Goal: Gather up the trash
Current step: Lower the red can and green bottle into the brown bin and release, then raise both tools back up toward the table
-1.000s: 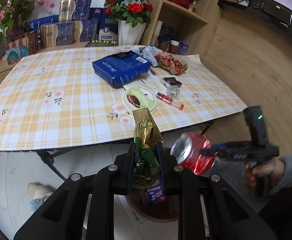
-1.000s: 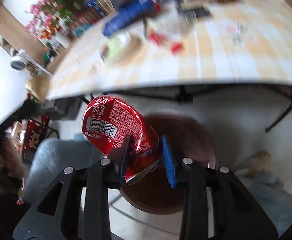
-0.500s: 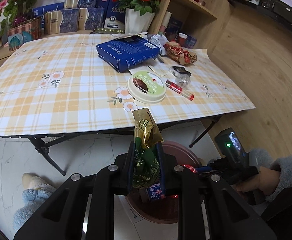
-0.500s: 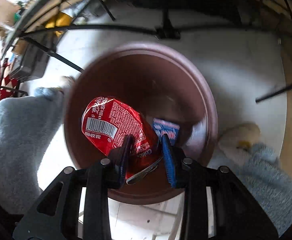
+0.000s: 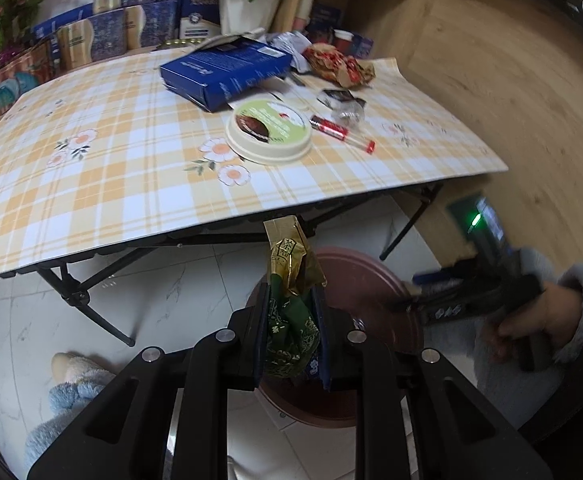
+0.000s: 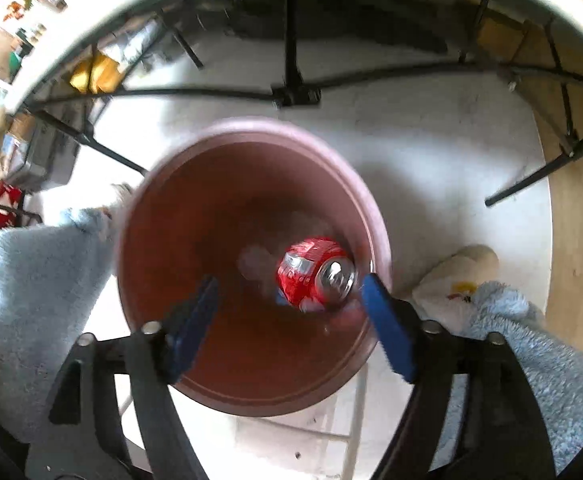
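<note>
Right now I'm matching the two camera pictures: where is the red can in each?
Left wrist: the red can is not visible; the gold-green wrapper blocks the bin's inside.
Right wrist: the red can lies inside the bin, lower right.
Shared landmark: the brown bin.

The left gripper (image 5: 293, 320) points steeply down, its jaws clamped on a green-and-gold wrapper (image 5: 291, 280). The right gripper (image 6: 289, 296) points almost straight down, its jaws having just been opening, now wide apart with nothing between the pads. The right hand (image 5: 531, 320), in a fuzzy grey sleeve, grips its handle.
</note>
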`<state>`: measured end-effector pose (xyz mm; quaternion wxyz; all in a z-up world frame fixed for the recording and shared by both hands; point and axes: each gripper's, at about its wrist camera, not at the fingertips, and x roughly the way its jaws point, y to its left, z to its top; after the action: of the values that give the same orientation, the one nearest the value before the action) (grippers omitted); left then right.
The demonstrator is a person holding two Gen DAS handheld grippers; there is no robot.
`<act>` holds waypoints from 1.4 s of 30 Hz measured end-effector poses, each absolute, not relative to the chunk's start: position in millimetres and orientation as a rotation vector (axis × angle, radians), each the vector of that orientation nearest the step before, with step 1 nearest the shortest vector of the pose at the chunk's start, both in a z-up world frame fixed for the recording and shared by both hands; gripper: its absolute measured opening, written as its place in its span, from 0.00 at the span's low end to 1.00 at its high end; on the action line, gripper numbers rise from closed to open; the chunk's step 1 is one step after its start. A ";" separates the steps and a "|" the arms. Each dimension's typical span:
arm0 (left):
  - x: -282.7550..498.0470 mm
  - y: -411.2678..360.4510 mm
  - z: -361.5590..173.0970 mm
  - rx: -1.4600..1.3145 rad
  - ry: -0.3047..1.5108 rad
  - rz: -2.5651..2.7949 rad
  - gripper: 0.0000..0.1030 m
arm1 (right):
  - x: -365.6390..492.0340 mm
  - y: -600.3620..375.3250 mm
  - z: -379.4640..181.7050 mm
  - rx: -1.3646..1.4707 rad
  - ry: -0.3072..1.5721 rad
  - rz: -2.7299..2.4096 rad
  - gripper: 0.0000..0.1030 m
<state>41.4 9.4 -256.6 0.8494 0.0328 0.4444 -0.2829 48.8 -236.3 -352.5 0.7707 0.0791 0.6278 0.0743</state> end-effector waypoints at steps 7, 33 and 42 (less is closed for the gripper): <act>42.3 -8.6 -274.9 0.131 0.981 -0.640 0.19 | 40.3 -250.8 -302.1 0.208 1.158 0.161 0.93; 51.7 -33.0 -336.9 0.250 1.218 -0.632 0.41 | 28.3 -276.7 -225.5 0.179 0.892 0.100 0.94; 54.1 -13.2 -304.4 0.142 1.076 -0.568 0.83 | 29.2 -282.4 -224.0 0.203 0.893 0.092 0.94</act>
<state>54.1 -13.2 -304.4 0.8181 0.0666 0.5051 -0.2666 29.2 -282.4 -224.0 0.8960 0.0977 0.4310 0.0445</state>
